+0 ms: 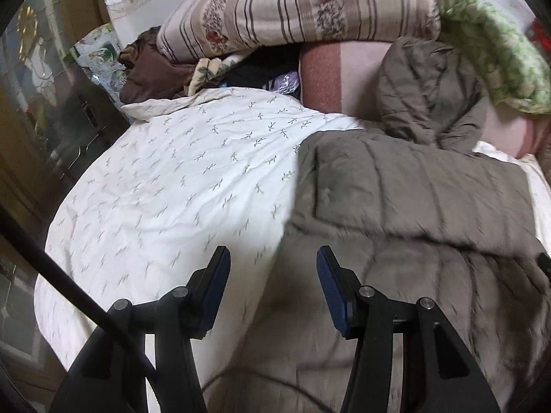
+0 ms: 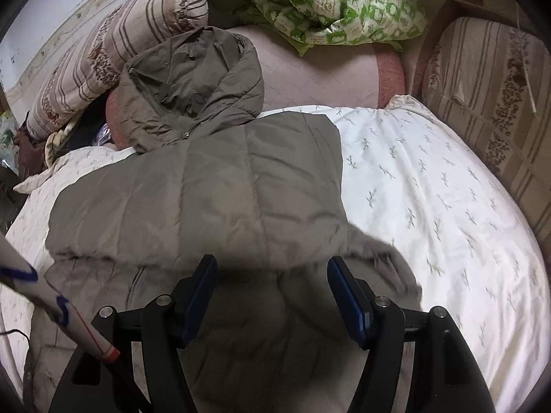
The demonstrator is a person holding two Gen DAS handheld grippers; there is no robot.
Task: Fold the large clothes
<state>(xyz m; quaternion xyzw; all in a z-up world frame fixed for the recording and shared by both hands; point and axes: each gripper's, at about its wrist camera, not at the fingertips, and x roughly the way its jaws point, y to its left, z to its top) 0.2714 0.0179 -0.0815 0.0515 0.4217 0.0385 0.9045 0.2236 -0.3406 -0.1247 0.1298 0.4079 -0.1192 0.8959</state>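
A large olive-brown quilted hooded jacket [image 1: 413, 213] lies on a bed with a white leaf-print cover [image 1: 179, 179]. Its sleeves are folded across the body, and the hood [image 1: 427, 89] rests at the far end. My left gripper [image 1: 273, 258] is open and empty above the jacket's left edge. In the right wrist view the jacket [image 2: 206, 189] fills the middle, with the hood [image 2: 193, 86] beyond it. My right gripper [image 2: 272, 268] is open and empty above the jacket's lower right part, near its edge on the white cover [image 2: 430, 189].
Striped floral pillows [image 1: 296, 3] [image 2: 489, 89], a green patterned quilt [image 2: 327, 3] and a pink blanket [image 2: 320, 79] are piled at the head of the bed. Dark furniture [image 1: 41, 130] stands to the left of the bed.
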